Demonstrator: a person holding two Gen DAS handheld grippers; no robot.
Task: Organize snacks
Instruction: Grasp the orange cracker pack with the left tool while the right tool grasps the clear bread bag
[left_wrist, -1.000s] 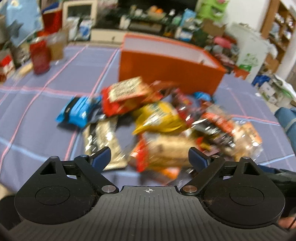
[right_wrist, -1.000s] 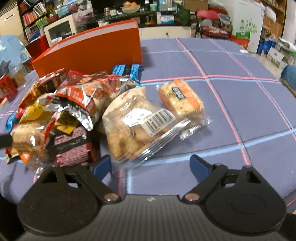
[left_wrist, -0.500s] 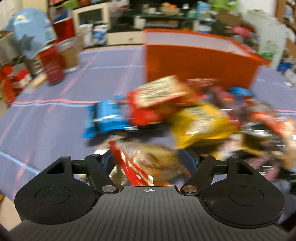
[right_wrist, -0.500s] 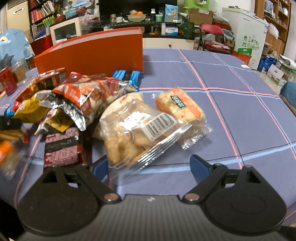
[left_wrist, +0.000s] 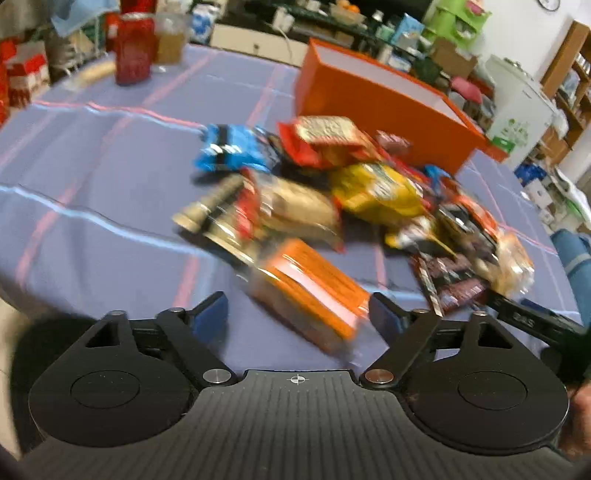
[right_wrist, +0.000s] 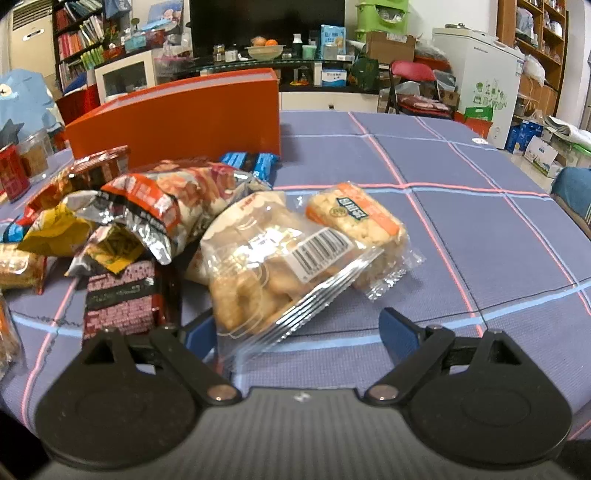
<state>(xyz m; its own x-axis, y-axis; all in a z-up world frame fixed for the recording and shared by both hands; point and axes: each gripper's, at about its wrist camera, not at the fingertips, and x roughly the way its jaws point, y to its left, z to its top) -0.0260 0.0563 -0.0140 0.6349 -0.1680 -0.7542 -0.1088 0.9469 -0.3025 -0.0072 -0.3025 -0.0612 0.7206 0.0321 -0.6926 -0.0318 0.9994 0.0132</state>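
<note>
One orange box (right_wrist: 177, 118) is standing at the far side of the purple checked tablecloth (right_wrist: 480, 221), its contents hidden by its wall. A heap of snack packets (left_wrist: 369, 195) is lying just before it. The left gripper (left_wrist: 297, 314) is gaping wide around an orange packet (left_wrist: 314, 291). The right gripper (right_wrist: 295, 328) is spread open over one clear biscuit bag (right_wrist: 273, 269).
</note>
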